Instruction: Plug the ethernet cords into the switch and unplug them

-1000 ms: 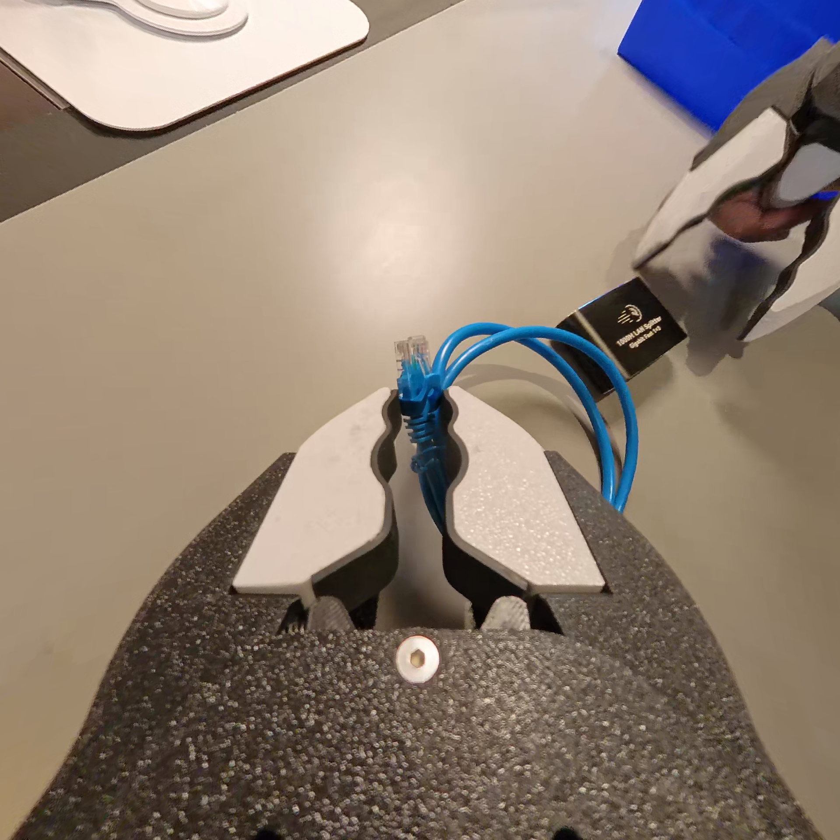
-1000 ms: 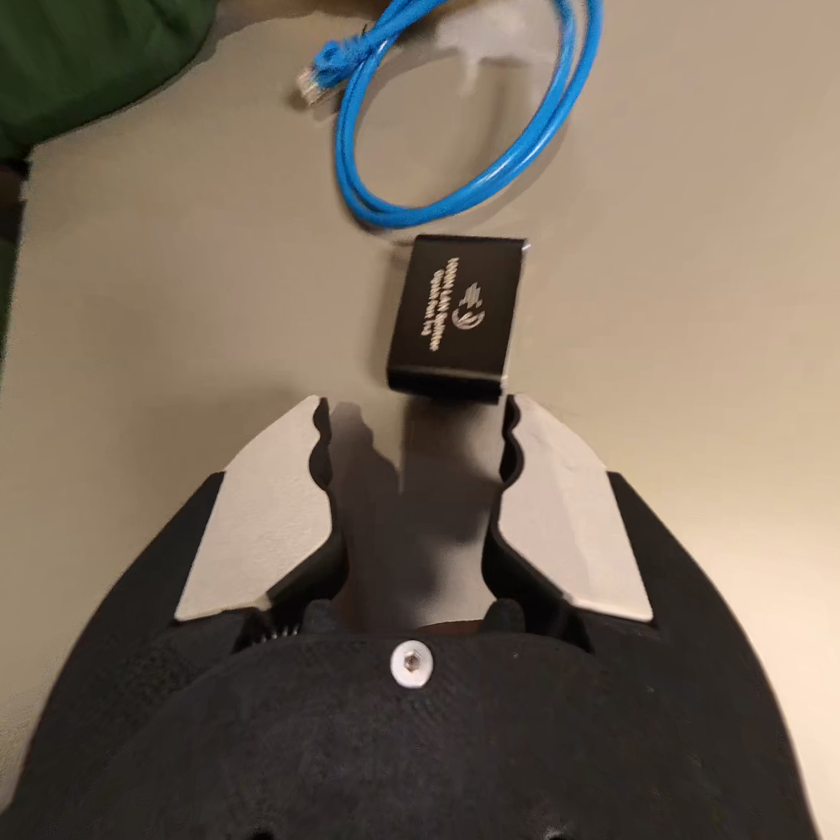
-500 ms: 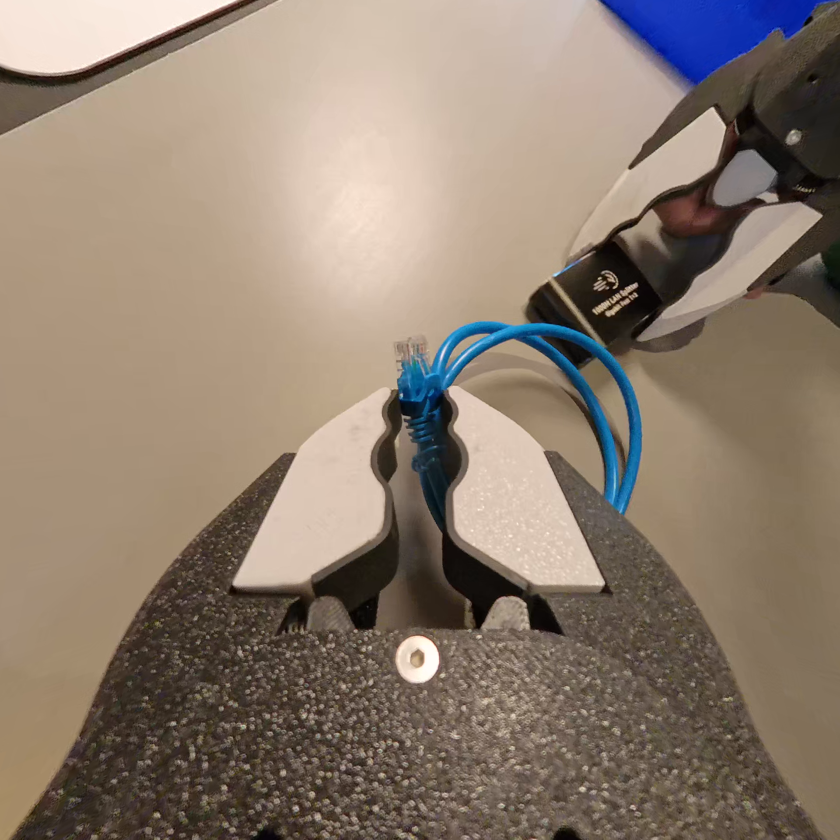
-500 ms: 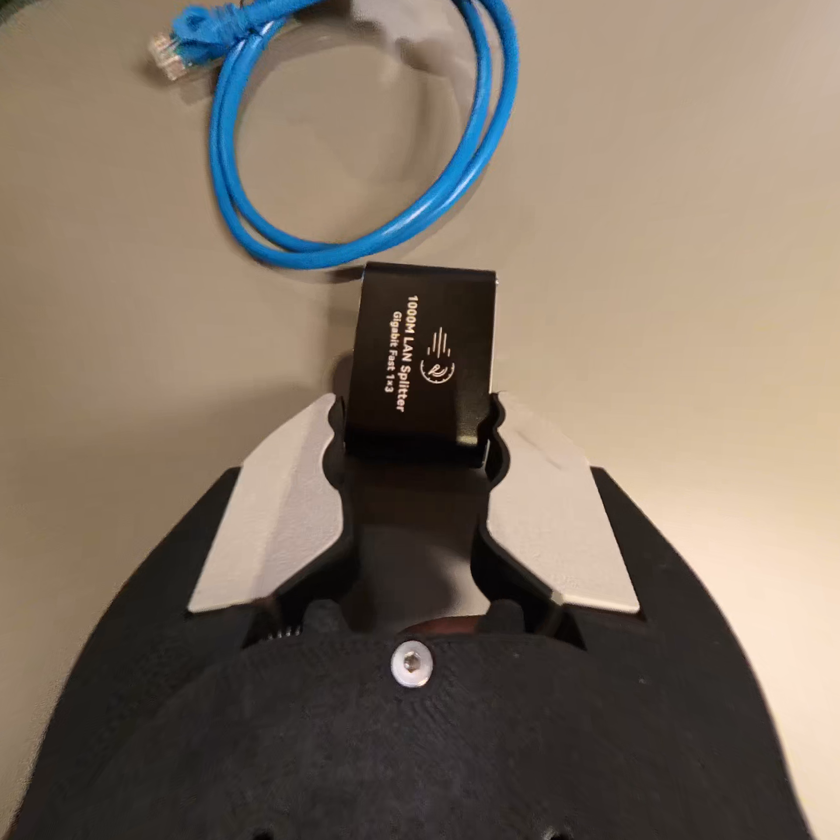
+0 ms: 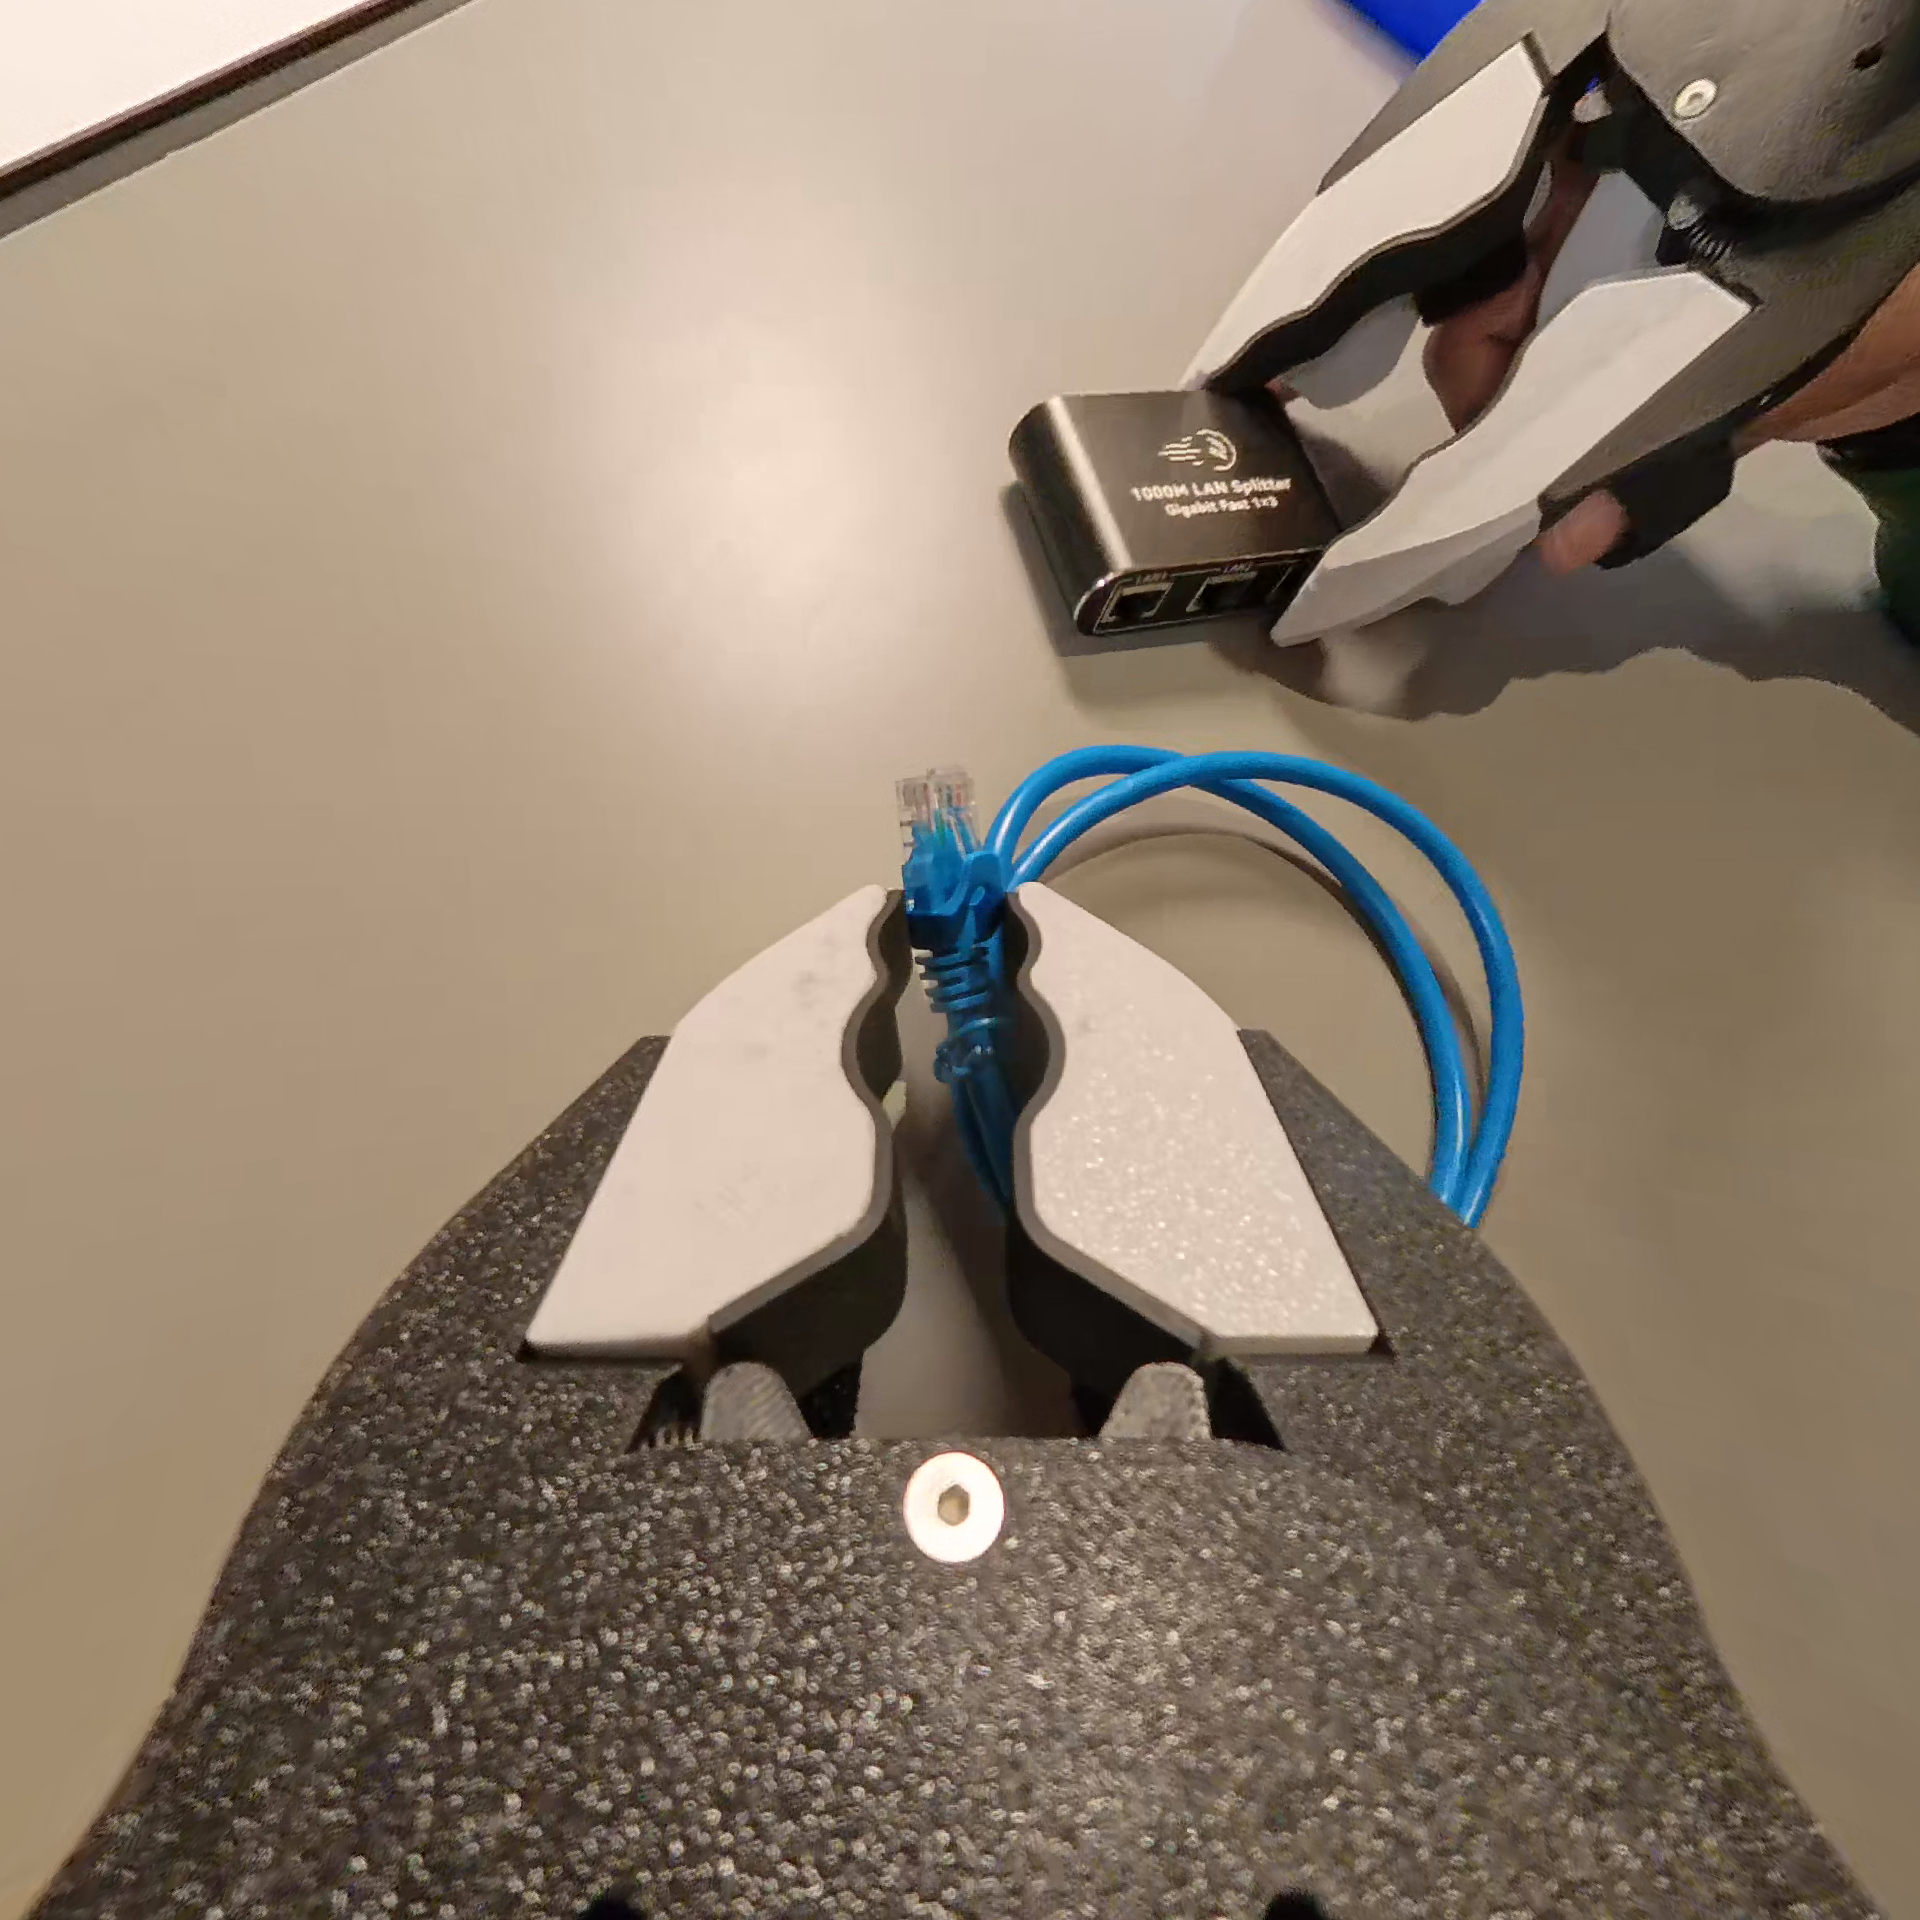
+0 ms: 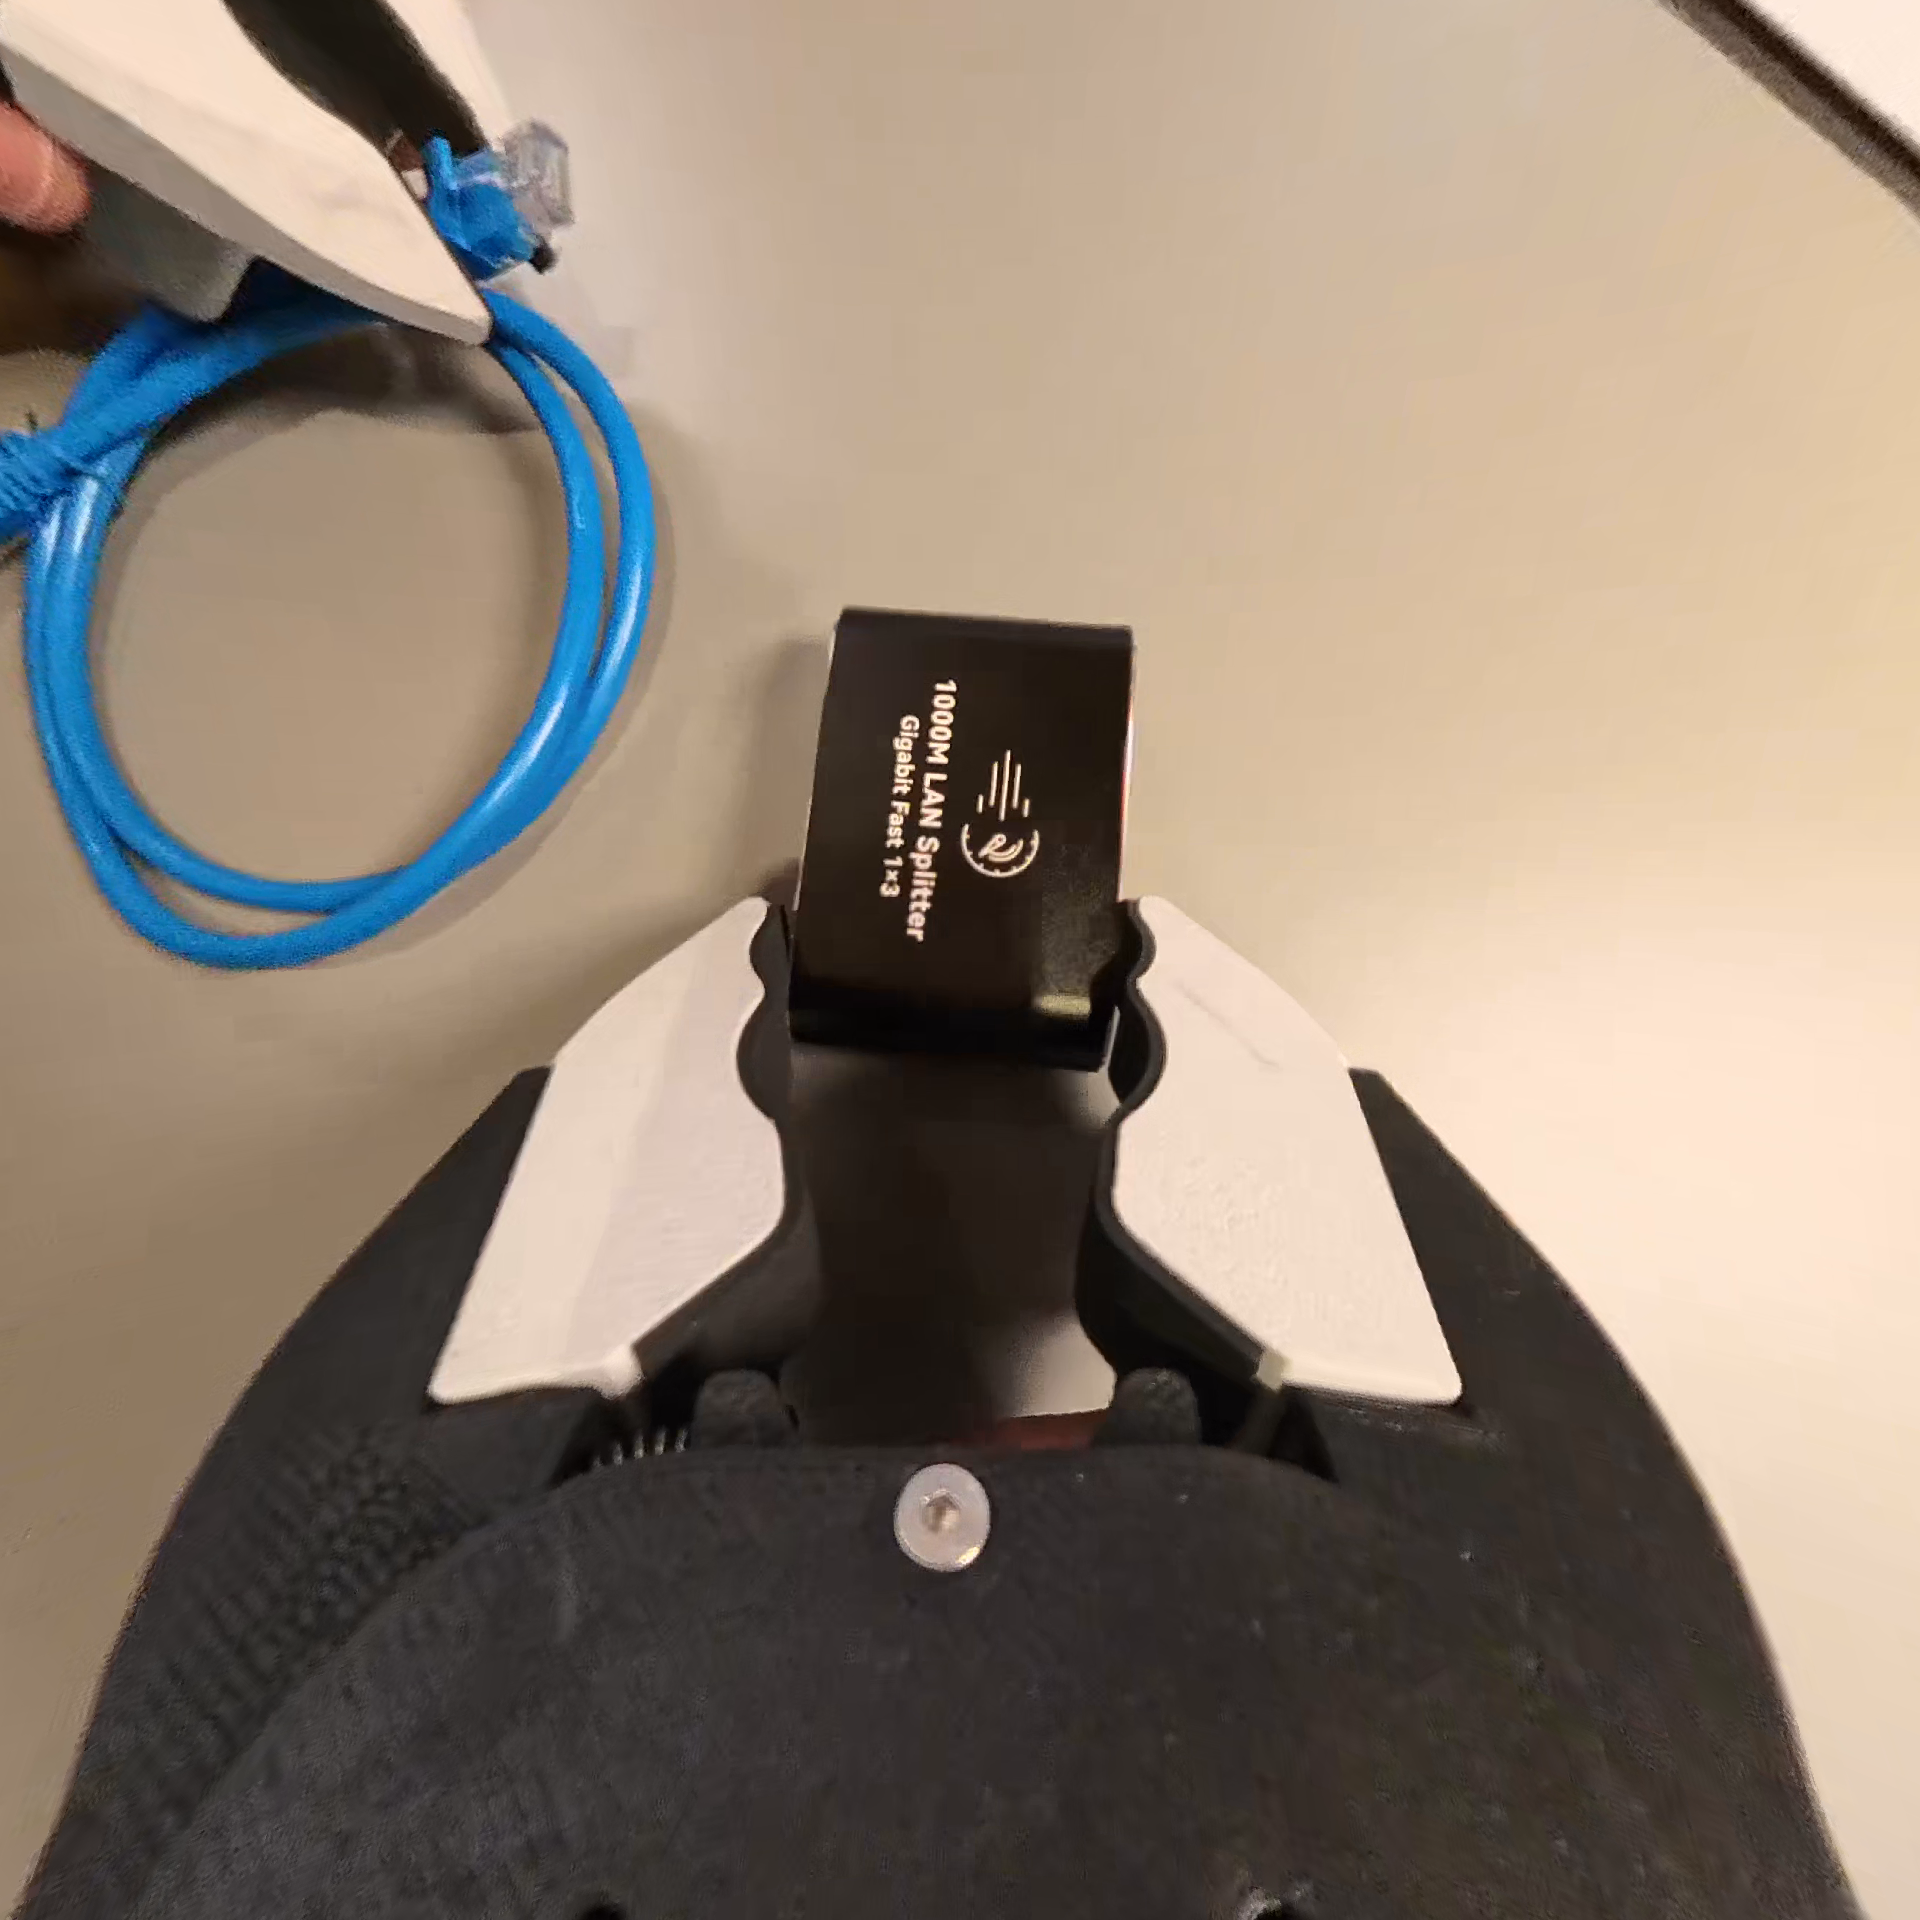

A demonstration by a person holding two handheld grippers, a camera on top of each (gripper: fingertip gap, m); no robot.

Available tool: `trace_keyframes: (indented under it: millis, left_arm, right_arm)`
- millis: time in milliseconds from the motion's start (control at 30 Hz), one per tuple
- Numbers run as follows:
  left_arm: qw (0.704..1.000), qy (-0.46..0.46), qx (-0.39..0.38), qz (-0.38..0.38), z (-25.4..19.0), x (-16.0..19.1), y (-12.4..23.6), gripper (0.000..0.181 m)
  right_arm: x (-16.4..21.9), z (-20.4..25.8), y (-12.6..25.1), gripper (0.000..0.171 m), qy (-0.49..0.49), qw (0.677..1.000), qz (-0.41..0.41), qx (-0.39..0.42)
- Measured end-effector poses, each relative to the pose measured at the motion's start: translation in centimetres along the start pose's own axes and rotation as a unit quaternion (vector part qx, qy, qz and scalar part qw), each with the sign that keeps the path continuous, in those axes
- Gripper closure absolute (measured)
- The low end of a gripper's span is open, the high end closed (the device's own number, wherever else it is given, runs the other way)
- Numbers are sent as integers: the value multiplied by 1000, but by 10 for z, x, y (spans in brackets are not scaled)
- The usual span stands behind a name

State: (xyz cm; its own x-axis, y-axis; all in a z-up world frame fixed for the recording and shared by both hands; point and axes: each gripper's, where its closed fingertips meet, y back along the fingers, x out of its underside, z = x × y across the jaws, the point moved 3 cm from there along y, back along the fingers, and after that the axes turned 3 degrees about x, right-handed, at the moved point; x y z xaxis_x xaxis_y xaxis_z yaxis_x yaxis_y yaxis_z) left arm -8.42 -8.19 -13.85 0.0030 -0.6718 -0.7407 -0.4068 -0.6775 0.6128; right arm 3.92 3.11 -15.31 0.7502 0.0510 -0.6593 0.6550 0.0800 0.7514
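Note:
My left gripper (image 5: 951, 904) is shut on the blue ethernet cord (image 5: 1455, 935) just behind its clear plug (image 5: 935, 800), which sticks out past the fingertips. The rest of the cord hangs in a loop to the right. The black switch (image 5: 1174, 499) lies on the grey table, its ports facing my left gripper. My right gripper (image 6: 951, 925) is shut on the near end of the switch (image 6: 966, 810), one fingertip on each side. In the right wrist view, the left gripper (image 6: 457, 281) holds the plug (image 6: 520, 187) at the upper left, apart from the switch, with the cord loop (image 6: 582, 623) below it.
A white board (image 5: 104, 62) lies at the far left table edge and shows at the top right of the right wrist view (image 6: 1849, 62). A gloved hand (image 5: 1621, 509) holds the right gripper (image 5: 1247, 504). A blue object (image 5: 1371, 10) sits at the far edge.
My right gripper moved forward around the switch and closed on it. The switch has turned so its ports face the left gripper. The left gripper still holds the cord and is nearer the switch.

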Motion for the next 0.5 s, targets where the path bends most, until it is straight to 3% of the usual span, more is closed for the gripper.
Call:
trace_keyframes:
  millis: [200, 367, 500]
  left_arm:
    - [1000, -8, 6, 5, -11, -2, -11, 164]
    - [1000, -14, 15, 8, -18, -3, -16, 164]
    - [1000, -18, 13, 8, -19, -4, -17, 164]
  right_arm:
    - [-3, 5, 2, 110, -23, 1000, -6, -16]
    - [-4, 4, 1, 101, -23, 999, -19, -24]
    - [-1, 4, -3, 111, -5, 1000, -5, -2]
